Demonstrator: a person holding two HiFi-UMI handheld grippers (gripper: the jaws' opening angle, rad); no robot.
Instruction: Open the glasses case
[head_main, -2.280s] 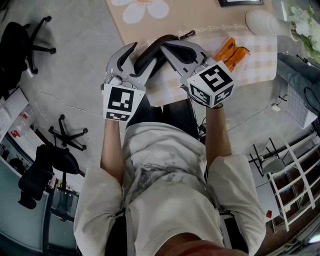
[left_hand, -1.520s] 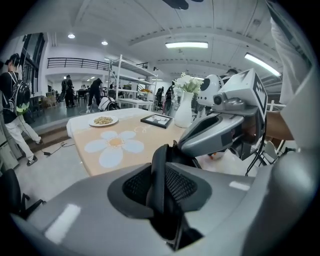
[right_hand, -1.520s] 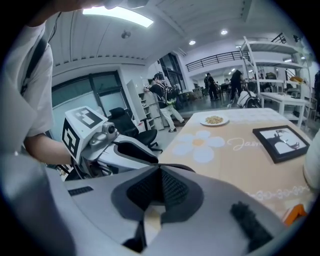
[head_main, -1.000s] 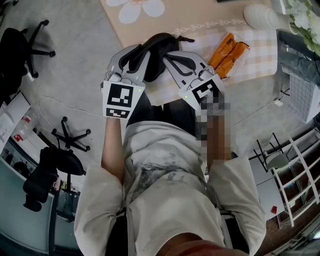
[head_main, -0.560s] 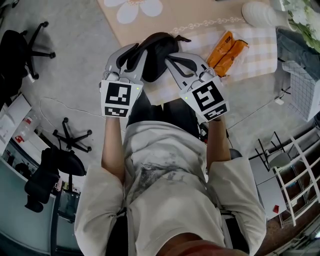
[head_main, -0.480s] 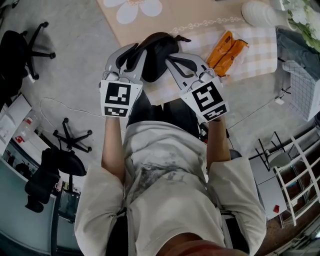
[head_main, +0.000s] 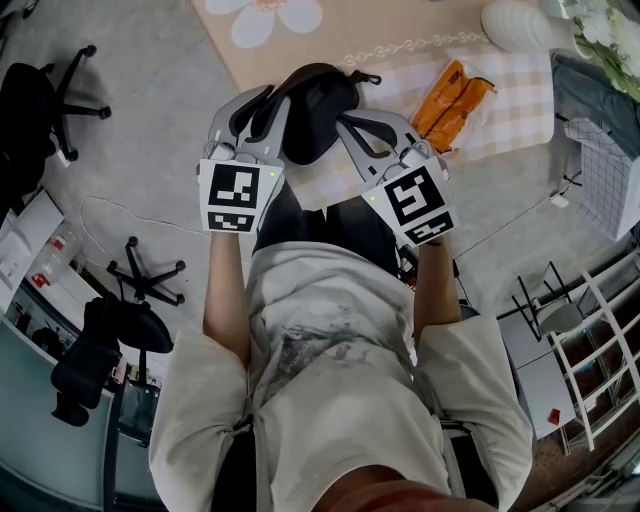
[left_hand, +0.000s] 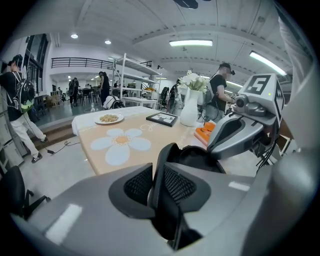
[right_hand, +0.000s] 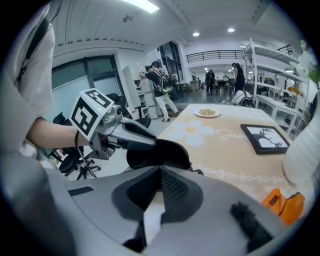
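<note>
Two tools and one glasses case, grouped at the desk's near edge, close to its near left corner.

Item 1, glasses case (head_main: 318, 100): black, soft-shelled, zip pull (head_main: 372, 76) pointing toward the middle of the desk (head_main: 400, 25). Placed at the near edge, at the join of checked cloth (head_main: 520, 105) and flower-print mat. Shell parted: one half raised on edge, dark hollow visible behind it in the left gripper view.

Item 2, left tool (head_main: 278, 98): jaws nearly together, pads pressed on both faces of the raised half's thin rim. Firm hold on the case.

Item 3, right tool (head_main: 343, 124): jaws closed to a point, nothing visible between the pads. Tips just beside the case rim facing the desk's right edge; touching or not, impossible to tell.

Item 4, orange pack (head_main: 455, 100): on the checked cloth, further toward the right edge, apart from the case. Not involved.

Item 5, white vase (head_main: 512, 22): toward the far right corner, well apart.

Progress, as a judgement: past the halfway mark. Zip seemingly undone, halves separated but not spread wide. Remaining: raised half to be swung fully back, probably with the lower half steadied by the right tool.
</note>
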